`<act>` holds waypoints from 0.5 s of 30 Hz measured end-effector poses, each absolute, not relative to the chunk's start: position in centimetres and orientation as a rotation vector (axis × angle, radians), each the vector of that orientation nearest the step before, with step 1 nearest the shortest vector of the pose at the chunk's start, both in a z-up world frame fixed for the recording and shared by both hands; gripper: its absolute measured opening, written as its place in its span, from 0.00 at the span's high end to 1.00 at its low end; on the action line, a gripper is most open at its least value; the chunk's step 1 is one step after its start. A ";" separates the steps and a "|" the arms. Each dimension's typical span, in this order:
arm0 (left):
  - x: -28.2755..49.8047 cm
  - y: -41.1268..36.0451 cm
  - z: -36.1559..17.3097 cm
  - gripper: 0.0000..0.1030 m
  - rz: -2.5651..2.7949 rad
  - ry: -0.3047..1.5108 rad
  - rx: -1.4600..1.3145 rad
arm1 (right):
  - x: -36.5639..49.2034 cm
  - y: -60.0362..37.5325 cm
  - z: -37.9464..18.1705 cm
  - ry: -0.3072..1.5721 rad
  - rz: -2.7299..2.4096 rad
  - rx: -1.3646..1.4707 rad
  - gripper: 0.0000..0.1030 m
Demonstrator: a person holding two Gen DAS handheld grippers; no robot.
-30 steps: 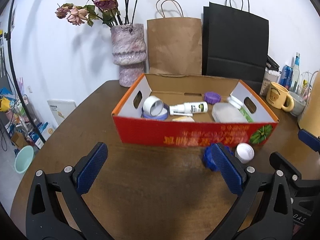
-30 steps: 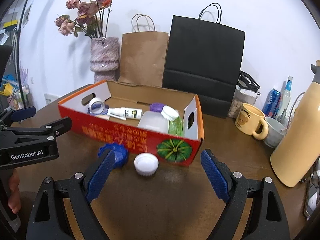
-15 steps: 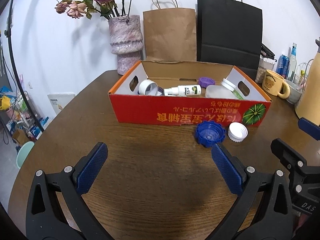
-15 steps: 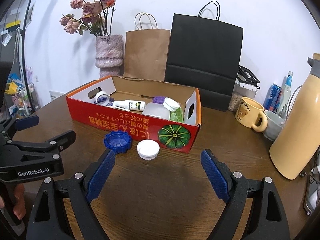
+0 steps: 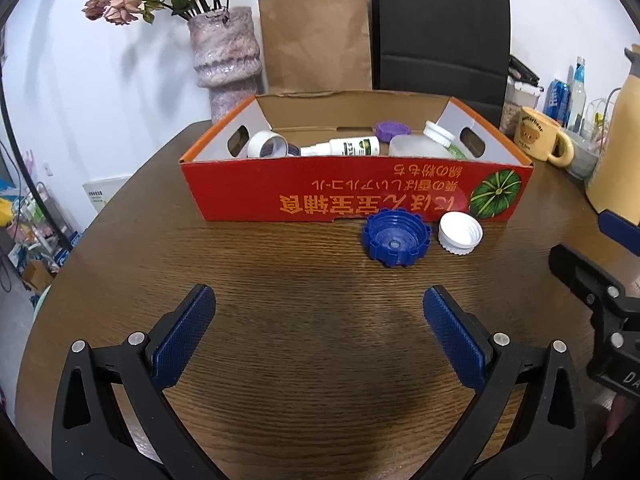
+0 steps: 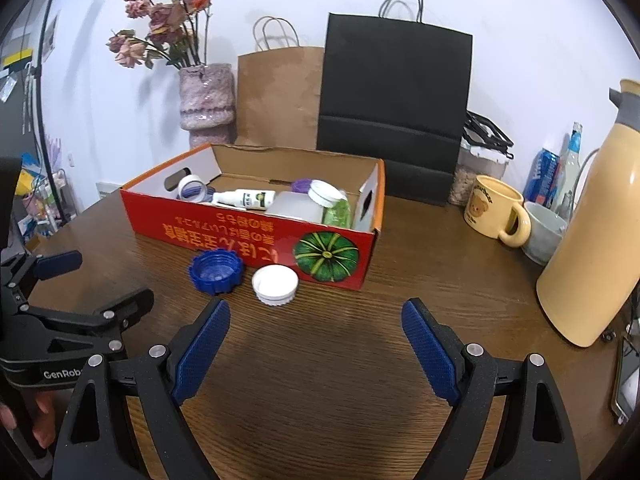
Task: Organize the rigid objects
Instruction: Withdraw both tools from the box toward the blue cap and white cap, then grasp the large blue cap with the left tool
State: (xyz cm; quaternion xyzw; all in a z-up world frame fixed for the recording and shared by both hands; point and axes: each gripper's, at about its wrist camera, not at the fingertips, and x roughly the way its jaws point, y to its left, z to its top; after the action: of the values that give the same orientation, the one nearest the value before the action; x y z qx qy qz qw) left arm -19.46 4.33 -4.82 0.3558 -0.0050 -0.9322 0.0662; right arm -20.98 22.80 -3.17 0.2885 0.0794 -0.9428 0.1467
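A red cardboard box (image 5: 352, 192) (image 6: 248, 236) stands on the wooden table. Inside it lie a tape roll (image 5: 267, 145), a white spray bottle (image 5: 344, 146), a purple lid (image 5: 393, 129) and a clear container with a white cap (image 5: 416, 145). A blue cap (image 5: 396, 237) (image 6: 216, 266) and a white cap (image 5: 460, 233) (image 6: 275, 284) lie on the table against the box front. My left gripper (image 5: 318, 316) is open and empty, short of the caps. My right gripper (image 6: 316, 328) is open and empty, near the white cap.
Behind the box stand a vase of dried flowers (image 5: 226, 60), a brown paper bag (image 5: 316, 36) and a black bag (image 5: 440, 28). To the right are a yellow mug (image 6: 494, 210), a grey cup (image 6: 546, 236), a tan thermos (image 6: 592, 248) and cans.
Both grippers have drawn back and lowered from the box, so the blue and white caps now lie farther ahead. Nothing on the table has moved.
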 end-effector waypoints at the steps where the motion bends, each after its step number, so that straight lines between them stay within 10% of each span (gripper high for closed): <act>1: -19.7 4.4 -4.9 0.00 -2.809 -0.013 1.086 | -21.1 22.9 -3.2 0.226 -2.716 0.836 0.11; 15: -24.1 6.3 -6.3 0.00 -2.809 0.018 1.209 | -22.9 24.8 -3.8 0.174 -2.777 0.908 0.11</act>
State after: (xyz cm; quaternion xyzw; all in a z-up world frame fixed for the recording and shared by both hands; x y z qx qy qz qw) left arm -24.07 6.33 -6.30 0.3949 0.0058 -0.9178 0.0416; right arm -22.89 24.81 -3.81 0.3083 0.0591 -0.9433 0.1073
